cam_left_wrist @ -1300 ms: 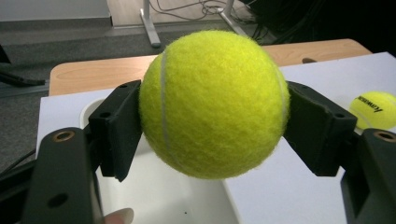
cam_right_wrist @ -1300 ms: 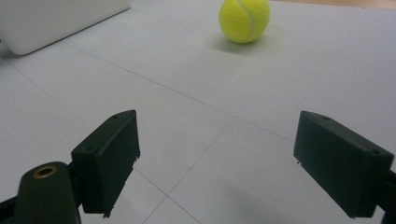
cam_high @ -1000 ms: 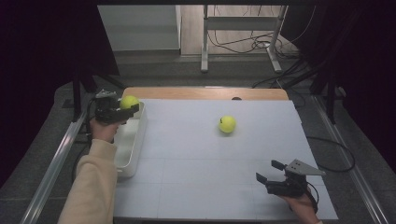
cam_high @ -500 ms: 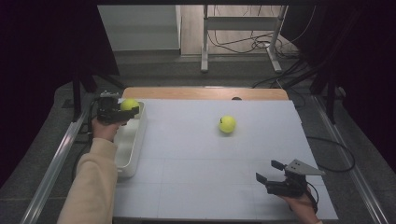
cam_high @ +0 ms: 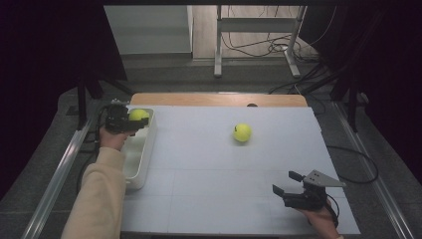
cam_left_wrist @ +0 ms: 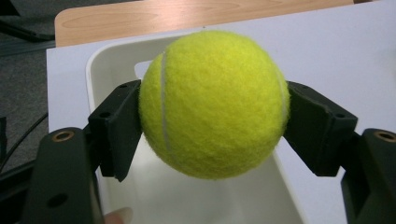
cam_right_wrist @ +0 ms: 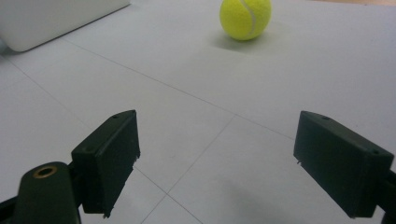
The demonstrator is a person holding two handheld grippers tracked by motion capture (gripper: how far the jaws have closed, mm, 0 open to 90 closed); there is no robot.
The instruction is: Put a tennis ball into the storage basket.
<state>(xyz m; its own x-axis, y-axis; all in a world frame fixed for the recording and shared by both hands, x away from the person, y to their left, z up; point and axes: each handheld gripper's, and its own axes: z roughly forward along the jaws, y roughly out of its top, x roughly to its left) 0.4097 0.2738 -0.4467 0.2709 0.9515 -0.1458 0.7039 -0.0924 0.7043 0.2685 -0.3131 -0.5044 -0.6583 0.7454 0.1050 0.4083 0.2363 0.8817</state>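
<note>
While the left gripper (cam_left_wrist: 212, 121) clamps a tennis ball (cam_left_wrist: 212, 105) directly above the white bin (cam_left_wrist: 105, 65), the release is straight down.

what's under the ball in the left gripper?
The held tennis ball, clamped in the left gripper, hangs over the white bin. Below it shows bare bin floor, nothing inside there. The ball and jaws cover part of the bin's interior, so that part cannot be checked.
</note>
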